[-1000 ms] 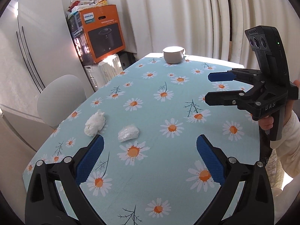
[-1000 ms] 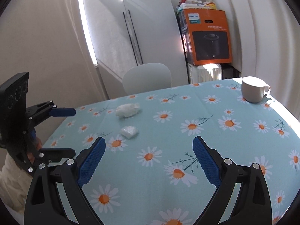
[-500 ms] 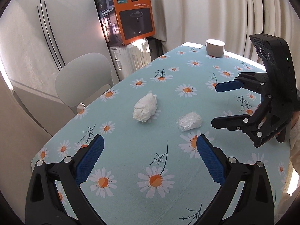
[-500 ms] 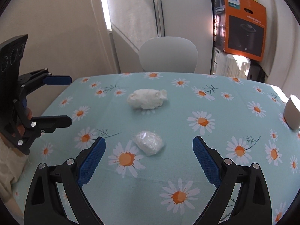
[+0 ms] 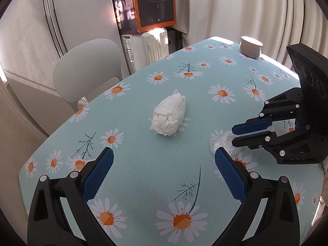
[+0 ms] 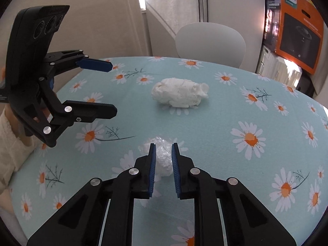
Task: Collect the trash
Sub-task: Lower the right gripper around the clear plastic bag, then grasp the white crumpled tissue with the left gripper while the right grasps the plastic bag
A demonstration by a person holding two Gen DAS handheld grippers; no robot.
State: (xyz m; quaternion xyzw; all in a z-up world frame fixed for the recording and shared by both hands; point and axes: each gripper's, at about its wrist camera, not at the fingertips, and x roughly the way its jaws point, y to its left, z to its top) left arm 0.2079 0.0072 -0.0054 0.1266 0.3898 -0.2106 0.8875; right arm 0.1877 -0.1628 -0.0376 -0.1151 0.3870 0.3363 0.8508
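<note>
So my left gripper (image 5: 163,173) hangs wide open short of the paper wad (image 5: 169,115) at mid-table, while my right gripper (image 6: 163,162) pinches the crinkled plastic ball (image 6: 162,153) on the cloth; next I'd judge it wants lifting clear

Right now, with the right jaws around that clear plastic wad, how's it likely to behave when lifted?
The plastic wad looks like thin crumpled film, so it is probably very light and will squash between the jaws of the right gripper. Its glossy surface suggests that it may slip. Being lumpy, it is unlikely to roll on the table.
</note>
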